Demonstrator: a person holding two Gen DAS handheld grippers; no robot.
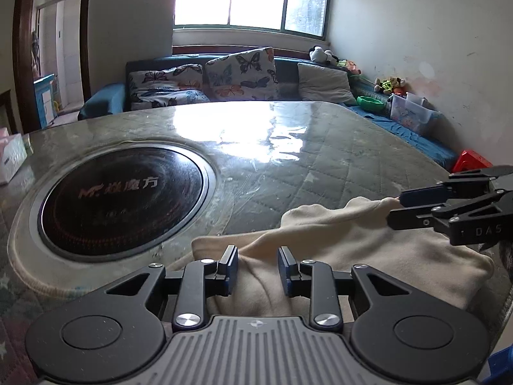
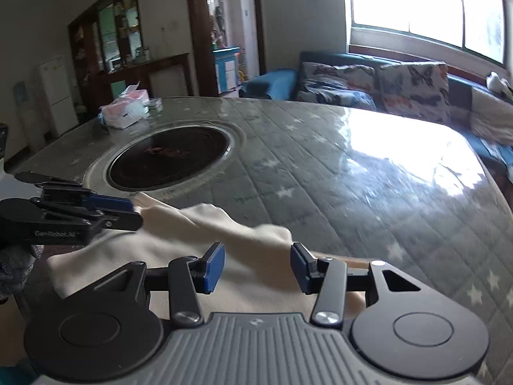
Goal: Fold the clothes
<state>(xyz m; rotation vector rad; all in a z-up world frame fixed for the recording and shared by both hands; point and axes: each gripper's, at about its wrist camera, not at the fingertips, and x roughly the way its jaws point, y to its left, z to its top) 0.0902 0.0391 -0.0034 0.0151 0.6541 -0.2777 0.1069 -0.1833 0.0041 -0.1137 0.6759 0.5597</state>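
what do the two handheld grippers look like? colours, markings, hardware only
Both match: matte black linkage arms with silver pivot screws, round black discs either side of a grey ribbed housing, fingers tipped with blue pads. The left gripper carries white "GenRobot.AI" lettering on its side, seen from the right wrist; the right gripper shows "DAS" from the left. No cables visible. A grey knit sleeve or glove sits behind the left one.

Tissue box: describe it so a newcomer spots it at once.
Start at the round black cooktop set into the grey quilted table. Past it, at the table's far edge, sits the tissue box: pink and white, the only boxy thing there.
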